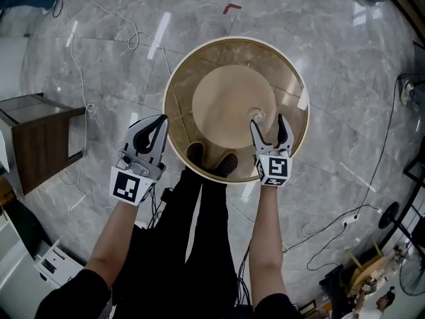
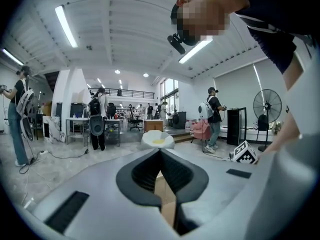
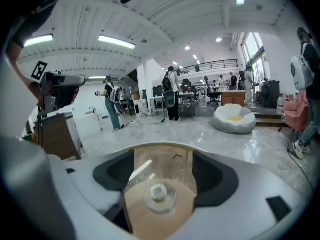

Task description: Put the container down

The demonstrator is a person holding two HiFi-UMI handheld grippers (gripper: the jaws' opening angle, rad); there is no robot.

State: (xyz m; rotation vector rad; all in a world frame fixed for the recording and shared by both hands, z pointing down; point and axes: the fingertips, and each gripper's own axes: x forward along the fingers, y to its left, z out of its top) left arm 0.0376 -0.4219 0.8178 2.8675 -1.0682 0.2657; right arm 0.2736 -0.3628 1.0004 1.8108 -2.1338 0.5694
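A big round container (image 1: 292,78) with see-through brown walls, a cream rim and a tan bottom fills the middle of the head view; the person's shoes show through its near wall. My left gripper (image 1: 161,126) is shut on the left rim, and the left gripper view shows a thin tan edge (image 2: 165,196) pinched between its jaws (image 2: 160,153). My right gripper (image 1: 269,126) reaches in over the near right rim with its fingers spread. In the right gripper view the container (image 3: 162,166) and a small clear knob (image 3: 159,193) show through the gap of that gripper (image 3: 162,156).
A dark wooden side table (image 1: 40,138) stands on the marble floor at the left. Cables (image 1: 80,72) trail across the floor at left and at lower right. A fan (image 1: 408,92) stands at the right edge. People, desks and a white beanbag (image 3: 235,120) are farther off.
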